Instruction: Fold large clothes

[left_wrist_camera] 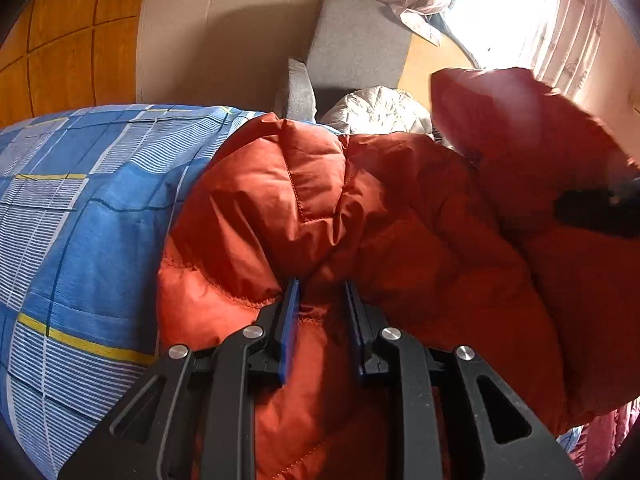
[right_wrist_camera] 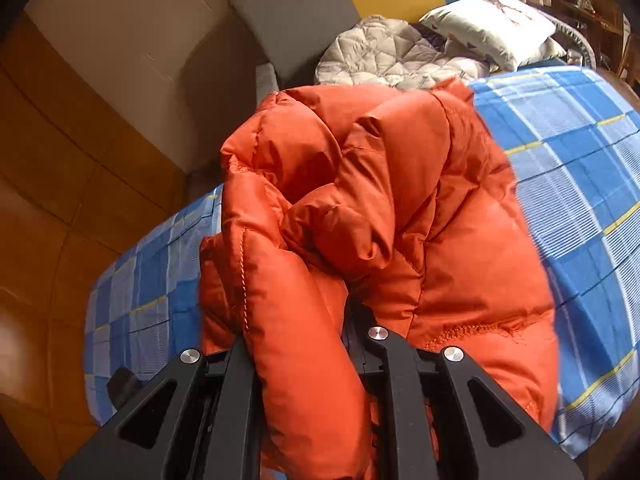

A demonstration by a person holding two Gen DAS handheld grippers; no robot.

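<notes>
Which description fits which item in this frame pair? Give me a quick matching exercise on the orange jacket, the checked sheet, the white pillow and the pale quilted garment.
Items:
1. orange puffer jacket
2. checked bed sheet
3. white pillow
4. pale quilted garment

Descriptions:
A. blue with yellow lines, spread over the bed
B. crumpled beyond the jacket, beside the grey cushion
C. gripped by both the left gripper and the right gripper
D. at the far end of the bed, printed with a small figure

Pairs: 1-C, 2-A, 3-D, 4-B
</notes>
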